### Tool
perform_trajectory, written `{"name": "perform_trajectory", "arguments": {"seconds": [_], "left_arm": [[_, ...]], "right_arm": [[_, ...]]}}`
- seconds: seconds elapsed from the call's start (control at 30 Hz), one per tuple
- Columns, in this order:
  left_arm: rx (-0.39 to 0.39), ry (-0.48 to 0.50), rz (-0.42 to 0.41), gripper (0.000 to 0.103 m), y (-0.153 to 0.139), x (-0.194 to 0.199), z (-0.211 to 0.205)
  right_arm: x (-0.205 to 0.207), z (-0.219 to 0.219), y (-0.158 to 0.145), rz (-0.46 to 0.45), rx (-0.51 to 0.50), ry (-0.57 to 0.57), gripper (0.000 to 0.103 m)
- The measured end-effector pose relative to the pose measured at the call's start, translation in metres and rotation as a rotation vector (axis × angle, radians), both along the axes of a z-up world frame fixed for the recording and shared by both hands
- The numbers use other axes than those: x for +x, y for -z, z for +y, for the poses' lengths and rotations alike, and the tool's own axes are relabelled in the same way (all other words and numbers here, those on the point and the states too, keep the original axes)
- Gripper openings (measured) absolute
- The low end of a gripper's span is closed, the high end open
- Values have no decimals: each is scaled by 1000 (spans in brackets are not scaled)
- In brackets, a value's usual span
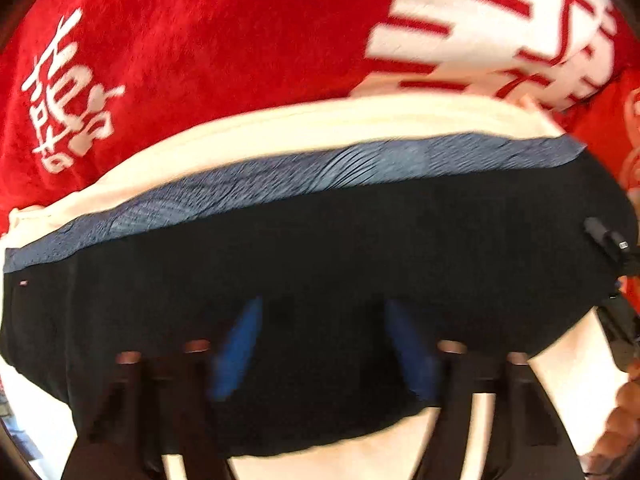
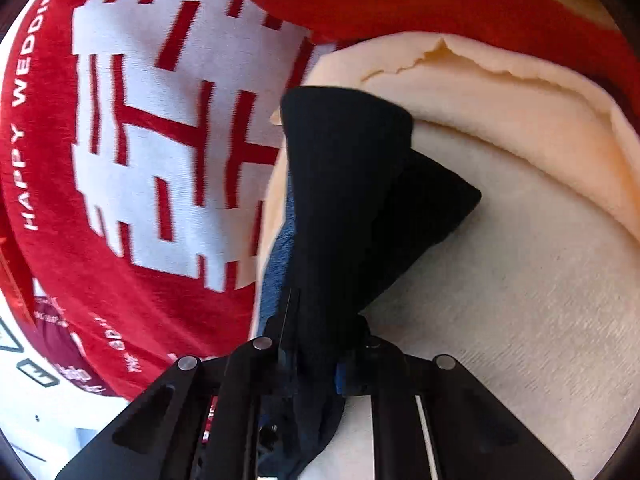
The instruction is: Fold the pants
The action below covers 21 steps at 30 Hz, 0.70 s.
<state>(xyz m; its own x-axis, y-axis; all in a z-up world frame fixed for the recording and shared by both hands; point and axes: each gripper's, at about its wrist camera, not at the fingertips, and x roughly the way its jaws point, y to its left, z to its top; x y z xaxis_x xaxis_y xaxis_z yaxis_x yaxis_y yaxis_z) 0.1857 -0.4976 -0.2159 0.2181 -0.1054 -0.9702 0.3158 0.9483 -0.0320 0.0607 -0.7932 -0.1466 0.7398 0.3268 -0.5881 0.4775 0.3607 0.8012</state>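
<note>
The black pants point(image 1: 360, 248) lie across the left wrist view, with a grey-blue waistband edge point(image 1: 320, 176) along their far side. My left gripper point(image 1: 324, 320) is open, its blue fingertips point(image 1: 240, 344) spread apart over the black fabric. In the right wrist view my right gripper point(image 2: 316, 356) is shut on a bunched part of the black pants point(image 2: 352, 208), which rise from the jaws as a folded strip. A bit of the blue lining point(image 2: 280, 264) shows at its left edge.
A cream blanket point(image 2: 520, 240) lies under the pants, with a folded ridge point(image 2: 480, 64) at the far side. A red blanket with white characters point(image 1: 200, 40) point(image 2: 160, 140) lies beyond. A hand point(image 1: 624, 420) shows at the lower right of the left wrist view.
</note>
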Motion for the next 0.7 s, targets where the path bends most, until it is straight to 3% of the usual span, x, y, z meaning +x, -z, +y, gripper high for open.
{"name": "perform_trajectory", "arguments": {"seconds": [0.1,0.2,0.23,0.3,0.43,0.6,0.7], "left_arm": [[-14,42,-56,64,-10,-3,-18],[4,61,5,64,19,-6,-41],[7,68,-56,64,18,-12,-44],[14,83,-82,64,16,-18,-46],[-38,100,-48,64,14,-14,-39],[-110,29,-30,64,-11,-13,12],[-99,-26,-54,65,-27,-14,63]], "right_arm": [[8,17,-36,-25,-144,-106,14],[17,35,-55,-20,-228,-180,14],[21,42,-58,-12,-258,-206,14],[27,58,-71,-12,-337,-252,14],[36,87,-88,4,-445,-322,14],[51,132,-113,31,-590,-404,14],[62,176,-123,61,-712,-484,14]]}}
